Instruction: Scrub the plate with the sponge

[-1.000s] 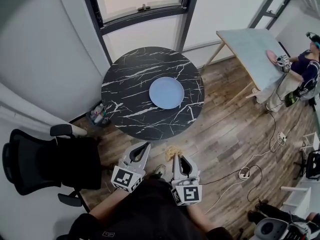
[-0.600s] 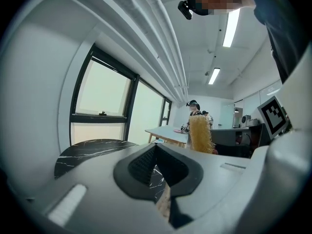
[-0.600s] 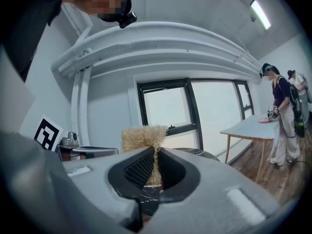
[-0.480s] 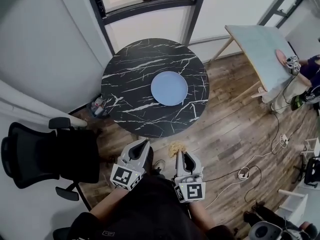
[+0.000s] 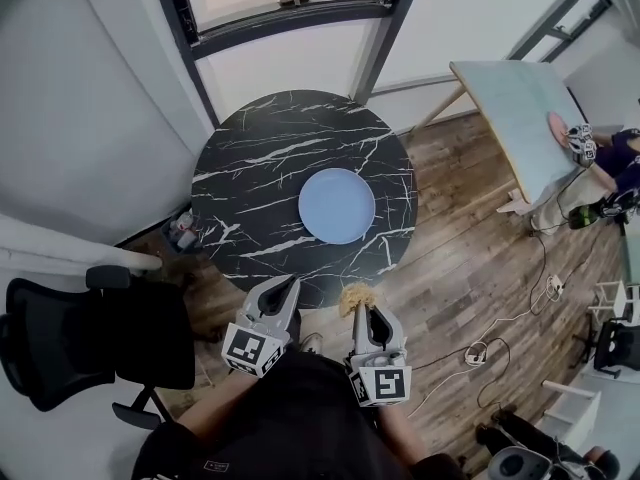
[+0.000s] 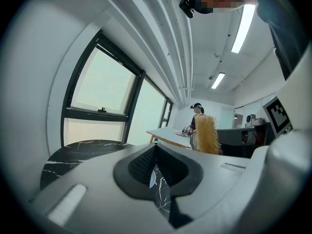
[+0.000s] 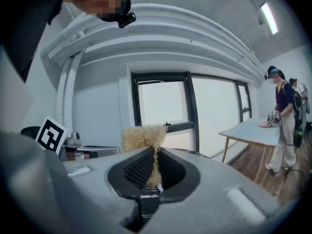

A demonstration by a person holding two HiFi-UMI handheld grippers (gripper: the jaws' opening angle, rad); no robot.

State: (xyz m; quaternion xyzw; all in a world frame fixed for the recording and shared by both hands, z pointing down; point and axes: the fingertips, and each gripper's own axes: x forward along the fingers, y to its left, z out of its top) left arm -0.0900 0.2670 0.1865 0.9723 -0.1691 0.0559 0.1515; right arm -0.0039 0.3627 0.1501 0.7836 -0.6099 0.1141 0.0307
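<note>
Chair (image 5: 90, 338) stands to the left of the left gripper (image 5: 287, 288) and reaches the picture's left edge. Small items (image 5: 183, 231) on the floor (image 5: 470, 268) beyond it are too small to name. The left gripper's fingers (image 6: 140, 164) are pressed together with nothing between them. In the head view their tips overlap the near rim of the round bench (image 5: 250, 168), so whether they touch it cannot be told. The plate (image 5: 337, 205) lies flat on that bench, ahead of both pairs of fingers and clear of them, nearer the right pair's line. In the left gripper view it is hard to make out through the slit between the fingers. The sponge (image 5: 355, 295), a straw-coloured fibrous pad, is pinched upright in the right gripper (image 5: 358, 314). Its top fans out above the fingertips and its lower part is hidden between them. It sits short of the plate, over the bench's near edge. Far to the right of the fingers, a second bench (image 5: 510, 108) and a person (image 5: 610, 158) are cut off by the frame.
</note>
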